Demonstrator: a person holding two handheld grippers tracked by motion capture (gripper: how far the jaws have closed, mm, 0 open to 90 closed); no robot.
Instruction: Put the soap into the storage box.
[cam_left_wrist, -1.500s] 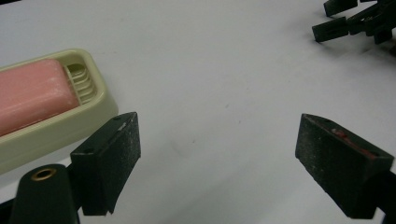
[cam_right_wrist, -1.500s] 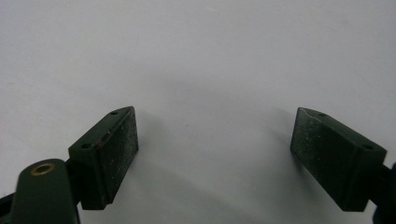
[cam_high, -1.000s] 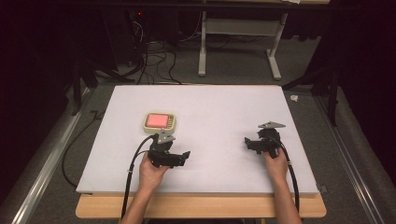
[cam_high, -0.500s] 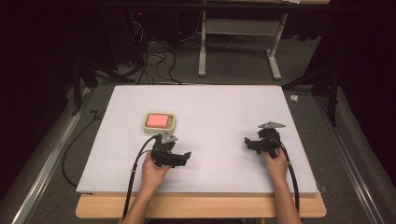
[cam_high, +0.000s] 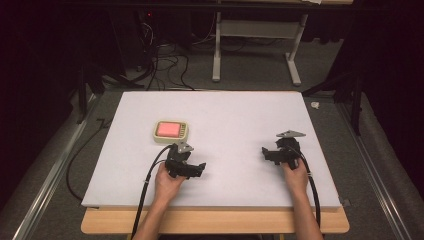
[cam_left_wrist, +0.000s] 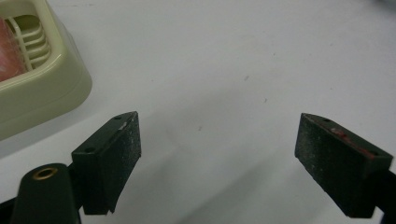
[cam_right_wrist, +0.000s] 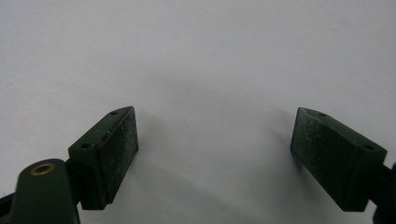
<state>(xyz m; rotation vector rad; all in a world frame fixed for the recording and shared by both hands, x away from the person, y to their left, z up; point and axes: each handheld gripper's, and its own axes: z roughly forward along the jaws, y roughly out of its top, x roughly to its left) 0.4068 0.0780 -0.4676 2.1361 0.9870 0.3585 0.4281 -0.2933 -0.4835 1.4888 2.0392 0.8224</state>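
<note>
A cream plastic case (cam_high: 171, 131) with a pink-red face lies flat on the white table board (cam_high: 235, 115), left of centre. In the left gripper view its ribbed corner (cam_left_wrist: 39, 77) sits at the upper left. My left gripper (cam_high: 184, 159) rests on the board just below and right of the case, open, with nothing between its jaws (cam_left_wrist: 217, 156). Over on the right side of the board my right gripper (cam_high: 276, 150) is also open, with bare board between its jaws (cam_right_wrist: 215, 156).
The board's front edge (cam_high: 210, 206) runs just under both hands. A table frame (cam_high: 255, 45) and cables (cam_high: 160, 65) stand on the floor beyond the far edge. A metal rail (cam_high: 45, 185) runs along the left side.
The left gripper has shifted slightly to the right and a little nearer the front edge. The right gripper and the case have stayed put.
</note>
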